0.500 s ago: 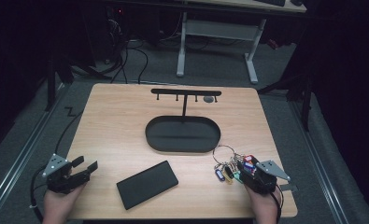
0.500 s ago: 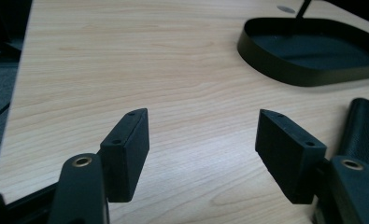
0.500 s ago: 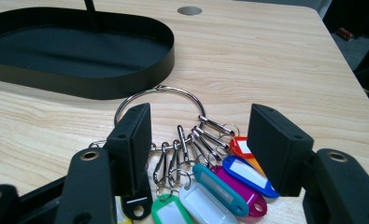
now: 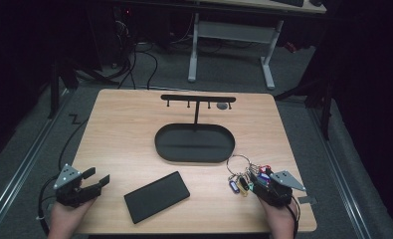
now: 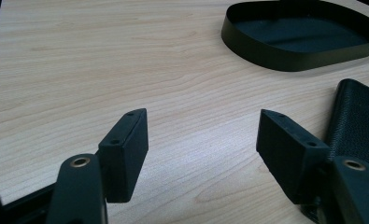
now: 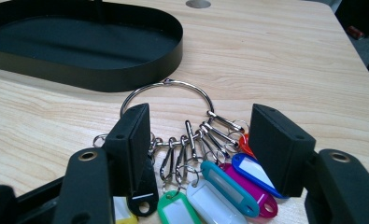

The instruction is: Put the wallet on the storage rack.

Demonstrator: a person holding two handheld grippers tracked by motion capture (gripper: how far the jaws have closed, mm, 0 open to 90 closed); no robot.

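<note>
Right gripper point(image 6: 198, 149), lower frame: jaws apart, straddling steel key ring with coloured plastic tags point(image 6: 205, 172), apparently for pickup; left gripper point(image 5: 203, 149) agape, idle.

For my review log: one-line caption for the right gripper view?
Open right gripper straddling a key ring with coloured tags on the wooden table, black oval tray behind.

No readable text, number or brand is showing anywhere; the coloured key tags point(image 6: 229, 189) on the key ring point(image 6: 166, 95) are carrying blank label windows.
</note>
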